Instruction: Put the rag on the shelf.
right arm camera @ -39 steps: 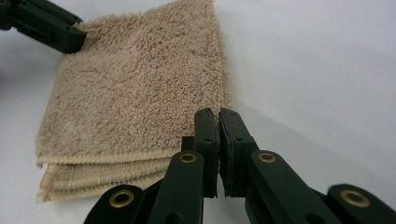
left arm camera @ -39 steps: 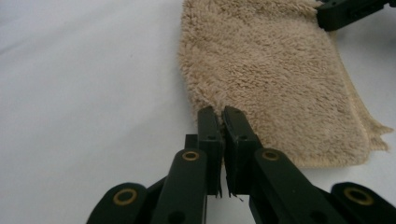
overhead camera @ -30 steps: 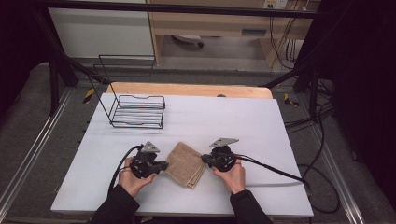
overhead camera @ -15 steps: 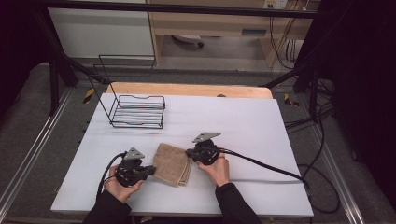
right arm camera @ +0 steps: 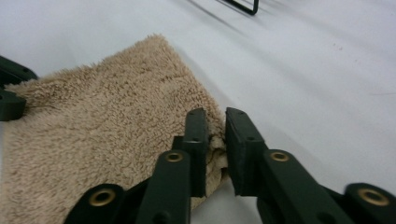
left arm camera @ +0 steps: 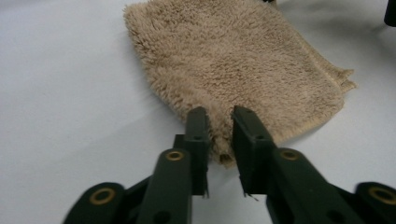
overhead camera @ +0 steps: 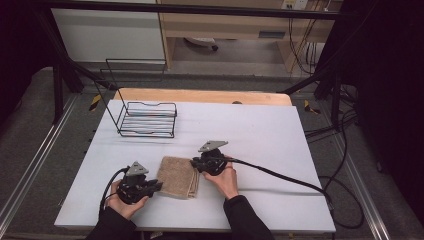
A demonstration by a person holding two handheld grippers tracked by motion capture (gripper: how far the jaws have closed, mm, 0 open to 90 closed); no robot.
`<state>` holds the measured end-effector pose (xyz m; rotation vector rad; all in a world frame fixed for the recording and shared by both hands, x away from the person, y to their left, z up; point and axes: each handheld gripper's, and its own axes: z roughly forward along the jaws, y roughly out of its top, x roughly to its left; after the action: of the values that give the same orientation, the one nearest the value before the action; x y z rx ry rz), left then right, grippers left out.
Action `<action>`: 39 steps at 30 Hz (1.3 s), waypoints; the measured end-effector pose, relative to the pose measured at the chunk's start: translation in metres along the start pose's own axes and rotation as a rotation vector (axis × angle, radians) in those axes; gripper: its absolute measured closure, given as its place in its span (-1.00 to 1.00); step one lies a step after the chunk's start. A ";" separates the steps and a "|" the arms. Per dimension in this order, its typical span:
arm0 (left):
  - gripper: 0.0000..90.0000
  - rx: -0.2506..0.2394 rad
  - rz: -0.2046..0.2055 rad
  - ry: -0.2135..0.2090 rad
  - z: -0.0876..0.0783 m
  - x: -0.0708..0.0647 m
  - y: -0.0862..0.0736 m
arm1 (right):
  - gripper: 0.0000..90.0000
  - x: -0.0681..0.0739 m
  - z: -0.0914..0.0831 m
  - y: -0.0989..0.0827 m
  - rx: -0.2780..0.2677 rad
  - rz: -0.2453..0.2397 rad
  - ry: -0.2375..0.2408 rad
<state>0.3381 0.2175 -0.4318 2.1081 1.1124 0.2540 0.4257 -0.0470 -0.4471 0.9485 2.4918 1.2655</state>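
The folded tan towel [overhead camera: 177, 177] lies flat on the white table [overhead camera: 280, 135] between the two sets of fingers; bare table spreads beyond them, with the wire basket [overhead camera: 148, 119] well apart. The left gripper [left arm camera: 219, 128] has just eased its fingers narrowly apart around a towel corner; the right gripper [right arm camera: 215, 130] likewise, its fingers slightly parted, towel edge between them.

A rectangular table with a white top [overhead camera: 280, 150] carried the things, and a strip of light brown wood [overhead camera: 200, 96] showed along its far edge. Directly on the white surface lay 2 things. A folded beige terry towel [overhead camera: 177, 176] lay flat near the front edge, a little left of the middle. A black wire basket with an open top [overhead camera: 148, 120] stood near the far left corner, well apart from the towel.
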 end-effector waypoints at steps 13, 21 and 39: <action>-0.31 -0.025 0.047 -0.025 -0.010 0.023 0.020 | -0.39 -0.008 -0.037 0.001 -0.090 0.064 -0.038; -0.69 -0.013 0.059 -0.047 0.000 0.031 0.036 | -0.69 -0.025 -0.060 -0.014 -0.088 0.114 -0.043; -0.20 0.000 0.023 -0.004 0.046 0.052 0.066 | -0.92 -0.028 -0.089 -0.056 -0.022 0.129 -0.089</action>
<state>0.4336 0.2106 -0.4280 2.1217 1.0858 0.2604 0.3837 -0.1467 -0.4389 1.1500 2.3783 1.2555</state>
